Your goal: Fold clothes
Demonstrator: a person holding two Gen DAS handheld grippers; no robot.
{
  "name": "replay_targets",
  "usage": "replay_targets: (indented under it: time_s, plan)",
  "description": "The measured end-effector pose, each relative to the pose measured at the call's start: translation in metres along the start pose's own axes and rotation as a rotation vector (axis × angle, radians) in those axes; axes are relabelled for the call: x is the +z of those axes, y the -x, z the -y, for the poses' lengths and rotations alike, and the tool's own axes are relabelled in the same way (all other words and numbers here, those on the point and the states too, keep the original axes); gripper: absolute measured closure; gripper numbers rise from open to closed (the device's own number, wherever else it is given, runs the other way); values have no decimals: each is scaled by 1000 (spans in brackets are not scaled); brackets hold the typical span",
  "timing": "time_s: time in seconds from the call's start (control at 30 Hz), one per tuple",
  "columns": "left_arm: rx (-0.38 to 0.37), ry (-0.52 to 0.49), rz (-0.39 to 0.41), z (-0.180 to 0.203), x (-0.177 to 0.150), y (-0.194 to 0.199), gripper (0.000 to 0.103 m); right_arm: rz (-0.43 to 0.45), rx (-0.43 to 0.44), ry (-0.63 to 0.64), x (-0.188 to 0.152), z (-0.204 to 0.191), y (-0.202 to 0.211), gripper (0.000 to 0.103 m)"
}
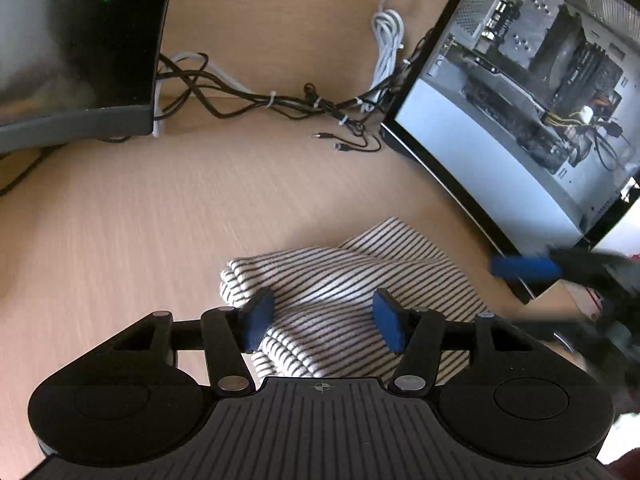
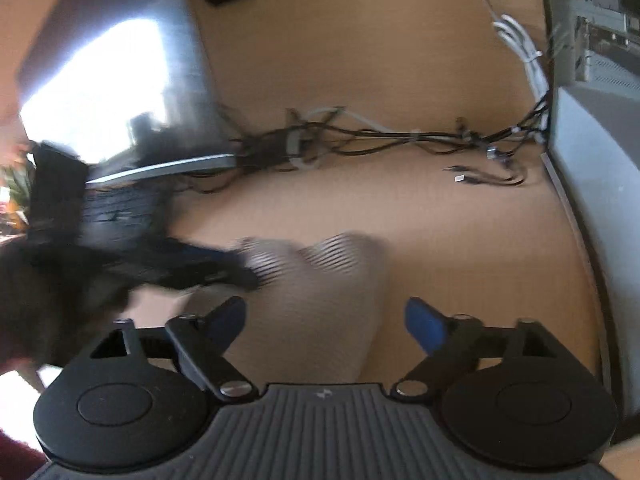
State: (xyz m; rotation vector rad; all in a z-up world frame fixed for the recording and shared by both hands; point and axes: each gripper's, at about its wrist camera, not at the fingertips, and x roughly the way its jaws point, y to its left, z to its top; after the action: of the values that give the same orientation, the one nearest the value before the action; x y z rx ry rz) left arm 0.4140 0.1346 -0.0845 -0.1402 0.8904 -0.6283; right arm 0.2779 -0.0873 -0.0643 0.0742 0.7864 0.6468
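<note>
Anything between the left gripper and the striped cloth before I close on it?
Nothing visible. The left gripper is open, with the striped cloth lying on the desk right between and beyond its fingers. The cables and PC case sit farther back.

light: bright, warm daylight | glare: monitor (image 2: 100, 92) | blur: heavy in right wrist view | edges: fisheye-bent

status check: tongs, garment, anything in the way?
Left tongs open, over striped garment. Right tongs open, empty. Garment bunched on desk, not folded flat. PC case close by, cable tangle behind.
</note>
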Motion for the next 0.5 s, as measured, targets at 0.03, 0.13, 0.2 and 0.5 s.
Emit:
replay_targets:
  time_s: [0.03, 0.13, 0.2, 0.5]
  plan:
    - [-1, 1, 0, -1, 0, -2, 41, -24, 9, -8, -9, -7, -1, 11]
    - [4, -13, 15, -3, 0, -7, 40, -112, -100, 6, -33, -24, -30, 11]
    - [14, -1, 20, -3, -1, -6, 40, -116, -97, -52, -38, -26, -39, 11]
    - [76, 66, 97, 17, -8, 48, 20, -115, -161, 52, -28, -42, -44, 9]
